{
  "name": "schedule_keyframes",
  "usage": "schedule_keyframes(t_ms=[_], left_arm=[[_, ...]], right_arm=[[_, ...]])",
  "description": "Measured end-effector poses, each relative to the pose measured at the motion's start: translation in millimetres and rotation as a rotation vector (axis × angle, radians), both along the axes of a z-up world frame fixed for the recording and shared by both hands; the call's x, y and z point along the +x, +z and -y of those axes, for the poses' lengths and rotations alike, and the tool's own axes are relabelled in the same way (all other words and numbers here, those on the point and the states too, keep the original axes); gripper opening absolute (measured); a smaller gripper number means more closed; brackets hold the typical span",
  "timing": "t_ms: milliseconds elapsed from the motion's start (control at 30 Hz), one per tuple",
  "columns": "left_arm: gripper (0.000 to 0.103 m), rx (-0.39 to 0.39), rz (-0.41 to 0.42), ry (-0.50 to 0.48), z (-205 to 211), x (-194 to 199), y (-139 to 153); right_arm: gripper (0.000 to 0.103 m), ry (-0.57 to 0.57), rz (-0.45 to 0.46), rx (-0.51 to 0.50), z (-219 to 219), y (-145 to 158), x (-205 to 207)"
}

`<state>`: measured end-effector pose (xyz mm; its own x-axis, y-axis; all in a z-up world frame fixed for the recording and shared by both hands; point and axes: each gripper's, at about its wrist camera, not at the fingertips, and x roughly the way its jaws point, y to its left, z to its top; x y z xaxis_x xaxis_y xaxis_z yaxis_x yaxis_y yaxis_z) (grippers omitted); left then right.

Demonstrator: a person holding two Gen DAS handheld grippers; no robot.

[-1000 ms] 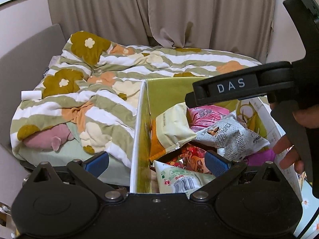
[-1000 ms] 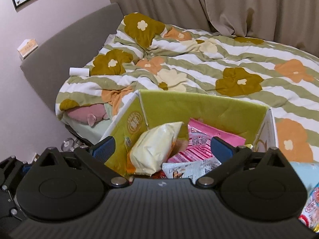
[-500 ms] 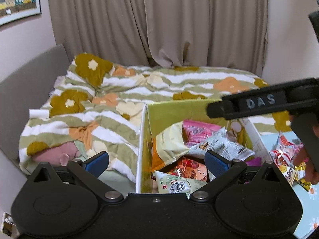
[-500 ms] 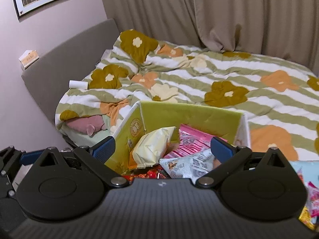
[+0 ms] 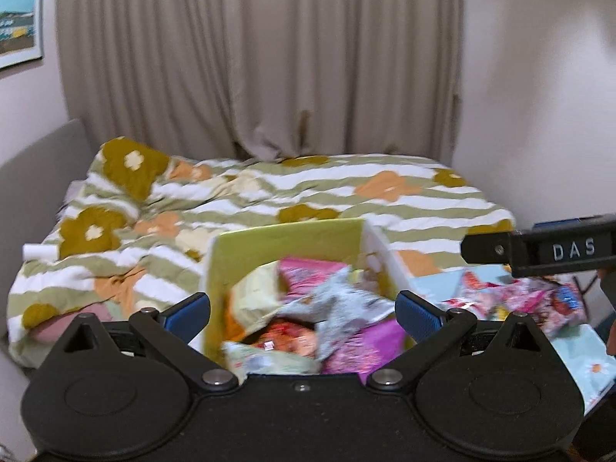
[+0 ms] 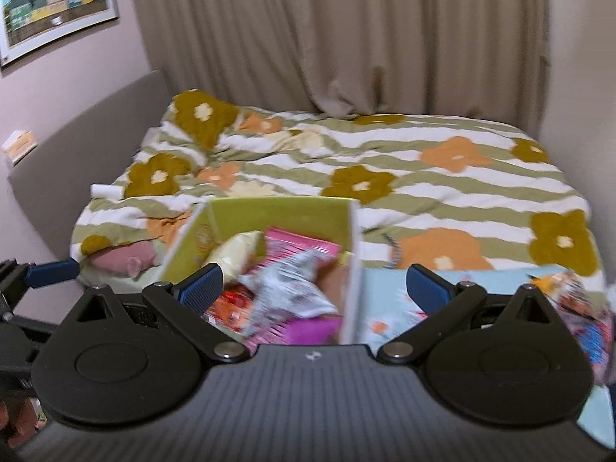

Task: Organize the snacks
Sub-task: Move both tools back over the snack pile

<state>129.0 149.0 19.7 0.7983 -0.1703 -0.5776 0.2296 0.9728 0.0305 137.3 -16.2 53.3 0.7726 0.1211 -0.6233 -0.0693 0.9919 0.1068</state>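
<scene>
Snacks (image 5: 308, 308): packets are filling green box (image 5: 285, 242), gathered for tidiness.
Left gripper (image 5: 302, 312): gaping wide, holding nothing.
Right gripper (image 6: 313, 283): likewise spread, empty.

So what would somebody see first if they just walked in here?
Probably the green box in the middle, stuffed with bright snack packets like the pink one. Behind it lies the big flowery duvet on the bed, under tall beige curtains. More snacks lie loose to the right of the box, and both grippers, left and right, are open and hold nothing.
</scene>
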Motion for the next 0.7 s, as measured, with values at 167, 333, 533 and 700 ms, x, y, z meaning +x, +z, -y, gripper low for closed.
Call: schedule_keyframes(t_ms=[167,333,533,700], left_arm=[[0.103,0.006,0.008,-0.067,44,-5,-1],[0.103,0.005,-0.005,-0.112,97,-4,-8],[0.103,0.005,-0.067,-0.178,169,7,-31],[0.103,0.013,-0.130,-0.227,224,18,-61]], right_arm=[[0.103,-0.095,0.026,-0.054,53,-3,-27],[0.103,-0.163,0.006,-0.072,119,-14,-38],[0.103,-0.217,-0.048,-0.071,196,-36,-41],[0.103,-0.253,-0.088,-0.099,247,-64,-32]])
